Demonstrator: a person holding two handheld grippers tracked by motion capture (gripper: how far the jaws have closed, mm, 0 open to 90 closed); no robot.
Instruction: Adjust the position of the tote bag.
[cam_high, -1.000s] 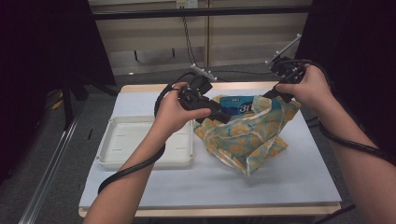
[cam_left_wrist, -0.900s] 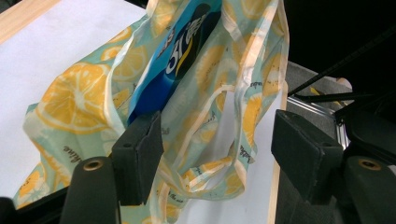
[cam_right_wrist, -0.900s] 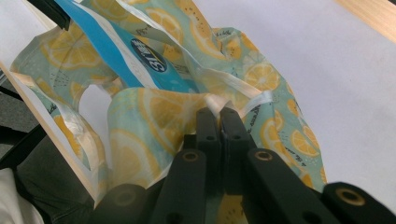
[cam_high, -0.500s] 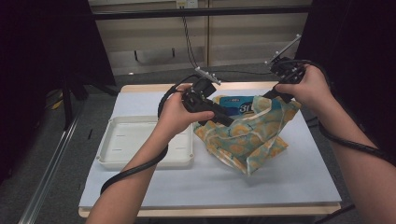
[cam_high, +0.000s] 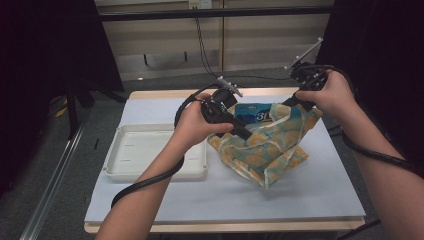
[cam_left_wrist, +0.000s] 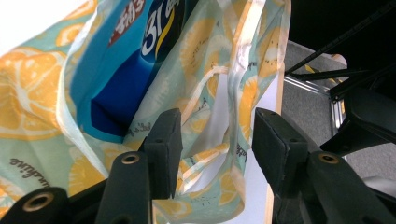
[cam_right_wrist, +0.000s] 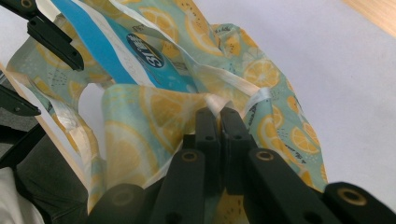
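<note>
Pinching the bag (cam_right_wrist: 154, 116), right claw (cam_right_wrist: 219, 116) tilts upward.

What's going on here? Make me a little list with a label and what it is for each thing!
bag: lemon-print plastic bag on the table, its top held up
inside the bag: blue packet with white lettering, partly showing
left gripper: open, jaws on either side of a bag edge
right gripper: shut on the bag's rim
tray: white tray, nothing in it, left of the bag
hands: one hand on each gripper
</note>
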